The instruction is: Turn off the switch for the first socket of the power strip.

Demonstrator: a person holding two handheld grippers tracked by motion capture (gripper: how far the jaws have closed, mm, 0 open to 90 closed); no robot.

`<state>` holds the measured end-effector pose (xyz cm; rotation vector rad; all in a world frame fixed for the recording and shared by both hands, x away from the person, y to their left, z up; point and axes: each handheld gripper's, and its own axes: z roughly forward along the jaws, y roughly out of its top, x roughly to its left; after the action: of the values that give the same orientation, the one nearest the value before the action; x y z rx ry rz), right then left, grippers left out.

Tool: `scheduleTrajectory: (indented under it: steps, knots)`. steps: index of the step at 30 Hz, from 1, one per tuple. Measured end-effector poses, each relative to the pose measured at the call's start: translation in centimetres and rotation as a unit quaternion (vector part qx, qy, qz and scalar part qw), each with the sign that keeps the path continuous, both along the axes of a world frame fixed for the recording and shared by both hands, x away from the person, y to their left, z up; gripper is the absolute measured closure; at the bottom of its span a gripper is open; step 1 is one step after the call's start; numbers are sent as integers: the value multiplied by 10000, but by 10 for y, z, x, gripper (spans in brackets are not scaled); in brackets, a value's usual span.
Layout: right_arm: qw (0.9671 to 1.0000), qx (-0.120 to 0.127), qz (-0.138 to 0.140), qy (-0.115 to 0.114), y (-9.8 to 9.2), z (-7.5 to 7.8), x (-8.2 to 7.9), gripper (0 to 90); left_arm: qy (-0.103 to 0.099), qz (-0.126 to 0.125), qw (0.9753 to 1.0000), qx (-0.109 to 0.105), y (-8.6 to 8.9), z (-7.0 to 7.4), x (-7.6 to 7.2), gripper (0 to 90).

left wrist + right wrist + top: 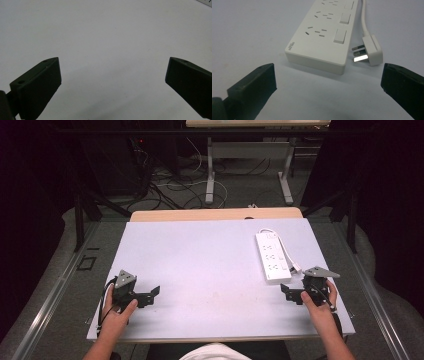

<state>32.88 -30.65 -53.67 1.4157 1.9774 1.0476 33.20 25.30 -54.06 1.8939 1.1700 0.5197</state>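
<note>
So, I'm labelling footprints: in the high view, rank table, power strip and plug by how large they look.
1. Table, by far the largest.
2. Power strip, a long white bar on the right side of the table.
3. Plug, tiny beside the strip's near end.

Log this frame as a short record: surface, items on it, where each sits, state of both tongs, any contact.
surface: pale table top
item: white power strip, lying flat at the right side
plug: the strip's own white plug, lying on the table beside the strip's near end, prongs bare
left tongs: open, hold nothing, over bare table at the left
right tongs: open, hold nothing, just short of the strip's near end
contact: neither tongs touches the strip or plug
</note>
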Motion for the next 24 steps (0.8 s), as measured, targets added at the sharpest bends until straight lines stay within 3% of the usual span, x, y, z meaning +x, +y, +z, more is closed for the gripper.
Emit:
scheduleTrajectory:
  steps: [6, 24]
  knots:
    - [9999, 5, -92, 99, -5, -9, 0, 0, 3, 0, 10000, 8, 0, -1, 1, 2]
    - [9990, 27, -326, 295, -21, -17, 3, 0, -20, 15, 10000, 44, 0, -2, 2, 2]
